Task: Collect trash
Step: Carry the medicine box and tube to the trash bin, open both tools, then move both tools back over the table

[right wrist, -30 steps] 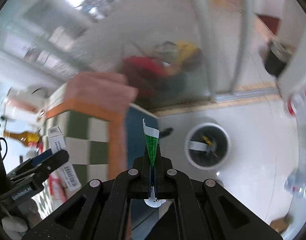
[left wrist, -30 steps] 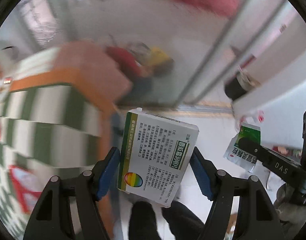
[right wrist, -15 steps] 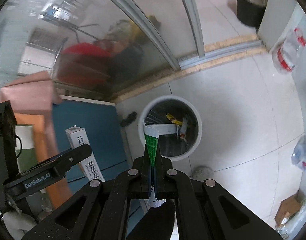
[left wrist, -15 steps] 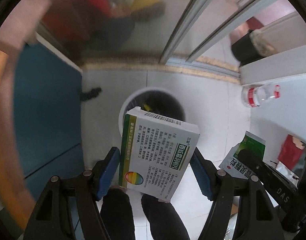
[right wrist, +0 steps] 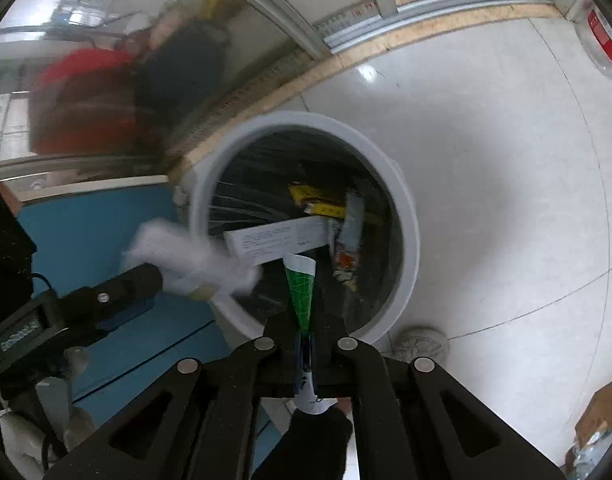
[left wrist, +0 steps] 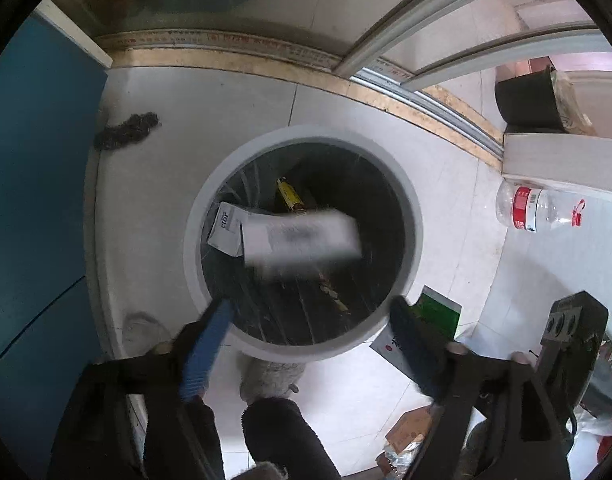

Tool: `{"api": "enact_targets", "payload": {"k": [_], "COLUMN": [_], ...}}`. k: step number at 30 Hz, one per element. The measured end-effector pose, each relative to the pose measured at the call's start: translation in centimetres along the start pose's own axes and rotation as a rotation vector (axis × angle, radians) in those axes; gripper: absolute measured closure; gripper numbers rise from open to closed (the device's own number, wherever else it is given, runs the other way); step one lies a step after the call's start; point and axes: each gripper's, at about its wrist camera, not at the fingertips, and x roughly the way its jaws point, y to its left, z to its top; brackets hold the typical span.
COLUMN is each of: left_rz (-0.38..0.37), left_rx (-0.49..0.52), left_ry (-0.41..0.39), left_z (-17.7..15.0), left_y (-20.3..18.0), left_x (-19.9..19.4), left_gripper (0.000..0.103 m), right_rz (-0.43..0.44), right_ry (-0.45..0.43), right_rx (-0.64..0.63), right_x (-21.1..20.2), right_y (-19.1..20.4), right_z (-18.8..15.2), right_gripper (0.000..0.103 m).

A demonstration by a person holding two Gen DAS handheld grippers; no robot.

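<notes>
A round white trash bin (left wrist: 410, 216) with a dark inside stands on the floor below both grippers; it also shows in the right wrist view (right wrist: 408, 240). My left gripper (left wrist: 306, 320) is open over the bin. The white medicine box (left wrist: 301, 238) is blurred, free of the jaws, falling into the bin; the right wrist view shows it blurred (right wrist: 189, 258) by the left gripper. My right gripper (right wrist: 303, 328) is shut on a flat green and white packet (right wrist: 301, 292), held edge-on over the bin's near rim. The packet shows in the left wrist view (left wrist: 438, 314).
The bin holds a white carton (left wrist: 225, 228), a yellow wrapper (left wrist: 289, 196) and other scraps. A clear plastic bottle with a red label (left wrist: 534, 212) lies by a white ledge. A blue panel (left wrist: 33, 200) stands on the left. A dark rag (left wrist: 125, 130) lies on the floor.
My left gripper has opened and let go of the medicine box, which now drops into the bin. Both grippers have moved closer over the bin. The right gripper still holds the packet.
</notes>
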Motion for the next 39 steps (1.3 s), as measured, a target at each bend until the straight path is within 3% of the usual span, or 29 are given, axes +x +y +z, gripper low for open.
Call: {"api": "enact_targets", "payload": {"k": [2,3,6,8,11,17,25,35,39], "left_rz": [0.029,0.040,0.084,0.160,0.267,0.311,0.336,0.282,0.240], "left_rx": [0.012,0.017,0.033,0.054,0.078,0.069,0.113,0.154,0.158], "left_ry": [-0.001,-0.008,-0.041,-0.101,-0.183,-0.247,-0.306,-0.392,-0.437], "left_z": [-0.2,-0.4,-0.9,-1.7,-3.6,-7.7,-14.1,-22.3,-25.0], "left_y": [0.0,0.0,0.1,-0.1,-0.5,-1.1,-5.0,-9.3,-10.5], "left_x": [0.0,-0.4,-1.4,-3.2,-6.6,-14.1,-25.1,-37.4,-41.4], "left_gripper": [0.009,0.009,0.009,0.009,0.009,0.009,0.009,0.009,0.009], "right_rz": [-0.024,-0.025,-0.104,-0.195,-0.285,-0.349,-0.357,-0.340,-0.315], "right_ry": [-0.012,-0.021,-0.053,-0.090,-0.127,-0.182,-0.276,-0.413,-0.447], "right_rx": [0.004,0.003,-0.037,-0.082,-0.125,-0.182,-0.248,-0.284,-0.300], "right_x": [0.0,-0.3,-1.9,-3.7,-7.0,-14.7,-26.4,-43.6,-48.3], "right_y": [-0.2,-0.1,0.8,1.8,3.3,6.8,11.5,16.0,17.0], "right_z": [0.1,0.0,-0.5,-1.1,-2.1,-5.6,-11.1,-19.8,-22.5], "right_gripper": [0.048,0.041,0.037,0.020,0.003,0.000,0.000,0.000,0.000]}}
